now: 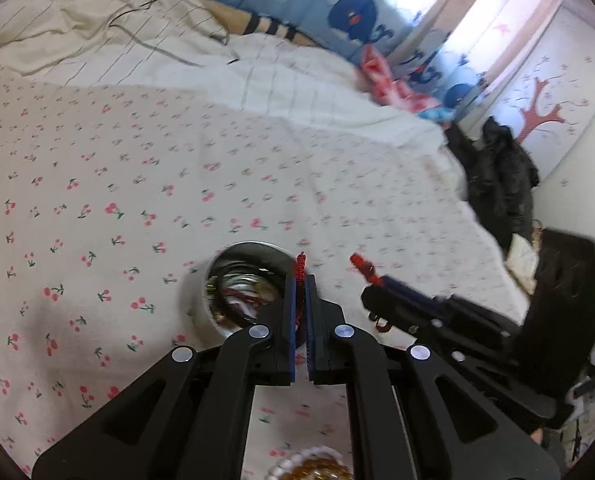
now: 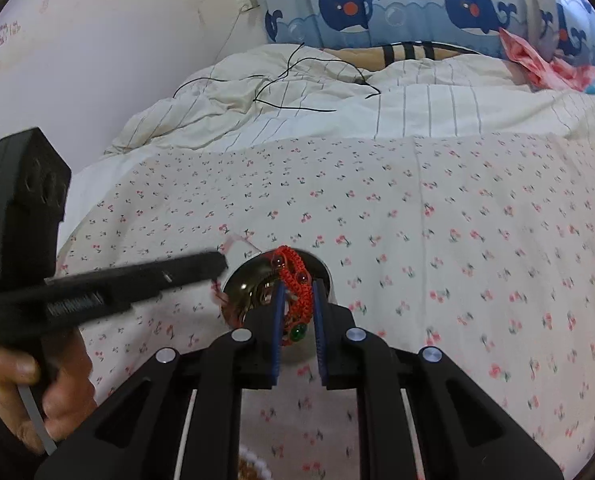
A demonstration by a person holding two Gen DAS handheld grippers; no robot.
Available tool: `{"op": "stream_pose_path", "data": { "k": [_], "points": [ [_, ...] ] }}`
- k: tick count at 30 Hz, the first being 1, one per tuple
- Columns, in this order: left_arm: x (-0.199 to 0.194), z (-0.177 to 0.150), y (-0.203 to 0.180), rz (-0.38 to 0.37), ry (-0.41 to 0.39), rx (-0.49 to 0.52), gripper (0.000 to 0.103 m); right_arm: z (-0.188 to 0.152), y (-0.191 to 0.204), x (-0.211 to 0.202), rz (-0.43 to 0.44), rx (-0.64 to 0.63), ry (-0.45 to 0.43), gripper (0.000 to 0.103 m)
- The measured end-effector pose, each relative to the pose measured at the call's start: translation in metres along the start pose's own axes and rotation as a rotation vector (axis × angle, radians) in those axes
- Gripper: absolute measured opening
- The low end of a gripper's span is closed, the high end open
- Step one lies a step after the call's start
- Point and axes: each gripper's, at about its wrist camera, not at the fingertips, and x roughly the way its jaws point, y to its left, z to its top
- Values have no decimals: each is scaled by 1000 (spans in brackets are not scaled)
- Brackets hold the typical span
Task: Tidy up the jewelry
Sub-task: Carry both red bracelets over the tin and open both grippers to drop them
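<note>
The bed's got a cherry-print sheet (image 2: 417, 220) spread across the near part, and a rumpled cream duvet with thin stripes (image 2: 337, 96) is bunched up behind it. A thin black cable (image 2: 297, 80) snakes over the duvet. Blue whale-pattern curtains (image 2: 357, 4) hang at the back, with some pink fabric (image 2: 537, 60) heaped beside them. Dark clothing (image 1: 497, 176) sits off the bed's edge, near a wall with a pink tree decal (image 1: 537, 116).

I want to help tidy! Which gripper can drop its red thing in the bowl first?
Probably the right gripper. Its red braided bracelet lines up with the metal bowl; the left gripper pinches a red cord by the rim.
</note>
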Motion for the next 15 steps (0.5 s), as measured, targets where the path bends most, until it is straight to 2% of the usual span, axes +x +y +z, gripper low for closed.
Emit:
{"op": "stream_pose_path", "data": {
  "k": [3, 5, 7, 9, 10, 11, 12, 13, 15],
  "points": [
    [13, 2, 6, 69, 17, -5, 4, 3, 4, 21, 0, -20, 28, 15],
    [20, 0, 11, 143, 52, -12, 6, 3, 7, 33, -1, -30, 47, 15],
    [21, -2, 13, 207, 69, -5, 13, 3, 11, 44, -4, -45, 63, 15],
    [15, -3, 14, 276, 55, 8, 33, 1, 15, 52, -16, -66, 79, 16],
    [11, -3, 13, 321, 35, 21, 36, -1, 16, 57, -26, -75, 101, 16],
    [8, -3, 12, 348, 23, 39, 42, -2, 16, 60, -30, -78, 110, 22],
    [5, -4, 9, 377, 10, 65, 50, -4, 15, 60, -36, -79, 110, 33],
    [3, -5, 7, 402, 1, 83, 51, -5, 15, 59, -39, -78, 104, 37],
    [-7, -9, -1, 457, -41, 129, 53, -6, 15, 55, -46, -82, 99, 39]
  ]
}}
